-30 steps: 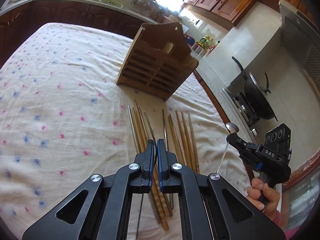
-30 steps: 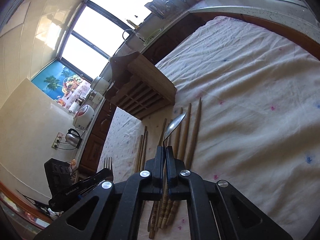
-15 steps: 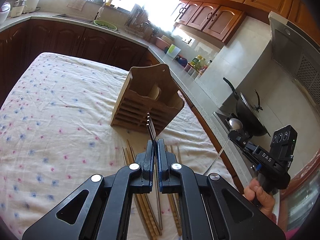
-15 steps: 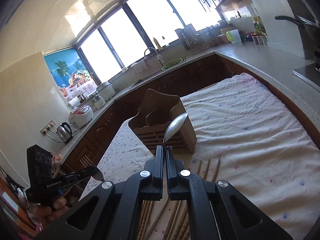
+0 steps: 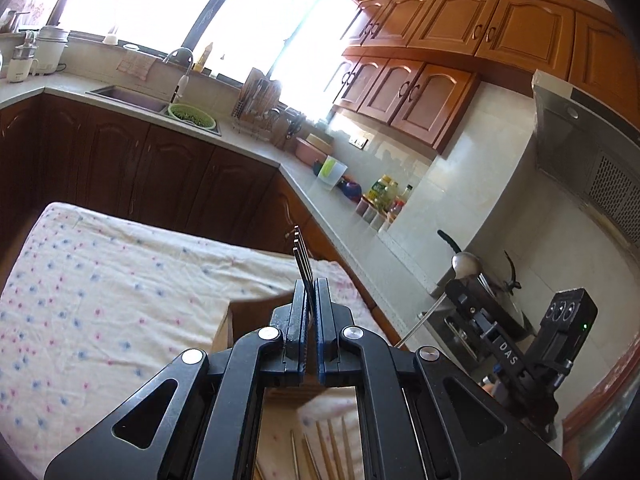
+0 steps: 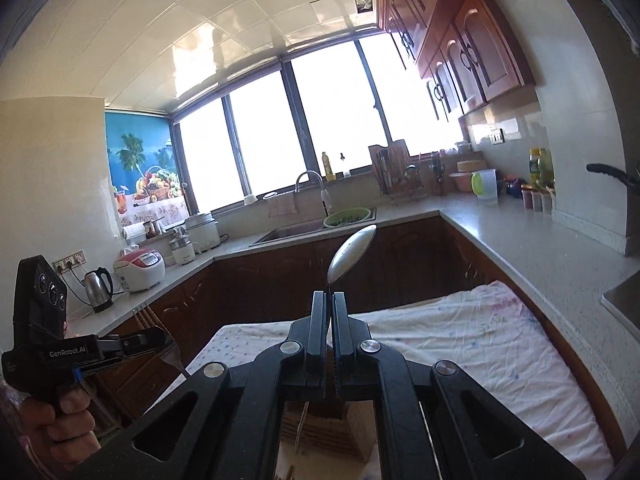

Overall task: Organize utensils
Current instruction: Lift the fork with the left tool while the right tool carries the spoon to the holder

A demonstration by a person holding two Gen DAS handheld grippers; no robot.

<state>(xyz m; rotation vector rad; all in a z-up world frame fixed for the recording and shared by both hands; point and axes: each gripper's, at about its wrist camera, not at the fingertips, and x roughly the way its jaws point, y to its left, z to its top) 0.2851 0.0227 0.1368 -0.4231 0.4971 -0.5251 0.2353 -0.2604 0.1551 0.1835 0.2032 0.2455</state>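
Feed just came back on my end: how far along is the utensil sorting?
Early. Nothing can be seen inside the wooden holder yet. In hand: the left gripper is shut on a fork, the right gripper on a spoon, both lifted above the holder. Left: chopsticks on the tablecloth.

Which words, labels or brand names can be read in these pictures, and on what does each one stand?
"DAS": white letters on the side of the right gripper, seen from the left wrist.
"GenRobot.AI": white letters on the side of the left gripper, seen from the right wrist.
Labels on the condiment bottles and the rice cooker: too small to read.
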